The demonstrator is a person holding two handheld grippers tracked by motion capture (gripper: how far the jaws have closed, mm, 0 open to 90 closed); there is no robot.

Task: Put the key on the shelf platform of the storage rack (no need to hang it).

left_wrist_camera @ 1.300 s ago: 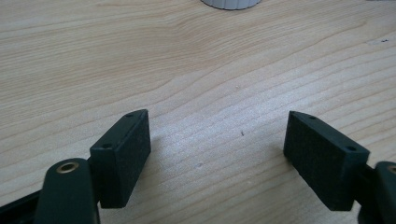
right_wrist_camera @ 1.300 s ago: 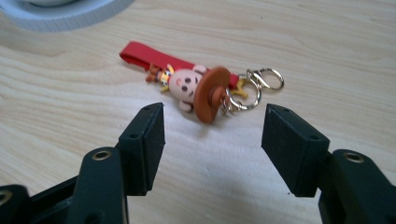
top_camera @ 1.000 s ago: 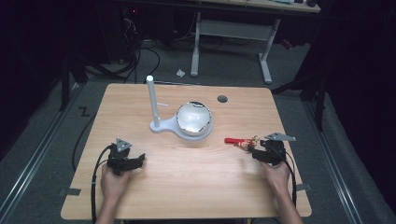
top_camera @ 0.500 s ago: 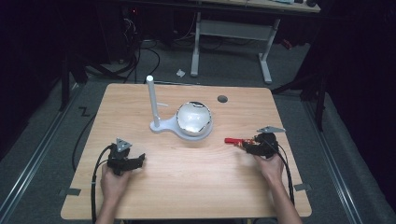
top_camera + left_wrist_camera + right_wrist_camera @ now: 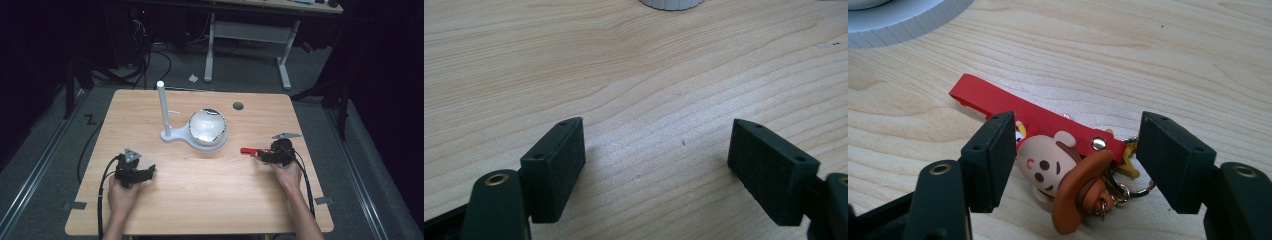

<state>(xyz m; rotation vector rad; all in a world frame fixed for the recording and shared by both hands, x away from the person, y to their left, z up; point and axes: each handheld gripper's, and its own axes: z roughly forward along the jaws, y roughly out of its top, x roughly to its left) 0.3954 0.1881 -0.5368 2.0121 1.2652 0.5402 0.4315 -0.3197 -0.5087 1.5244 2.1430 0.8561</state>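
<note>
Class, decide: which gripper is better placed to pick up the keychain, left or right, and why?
Right. The right gripper has its open fingers on either side of the keychain. The left gripper sits open over bare table, far across from it.

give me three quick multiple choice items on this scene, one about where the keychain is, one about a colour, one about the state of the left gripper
1. Where does the keychain lie?
A. on the table between the right gripper's jaws
B. on the white stand
C. on the floor

2. What colour is the keychain's strap?
A. blue
B. red
C. green

3. What state is the left gripper in?
A. shut on the keychain
B. open over bare wood
C. shut on the white pole

Key: 1 A, the figure sits between the two black jaws; 2 B, the strap shows bright red; 3 B, its jaws stand wide apart with only the table between them.
</note>
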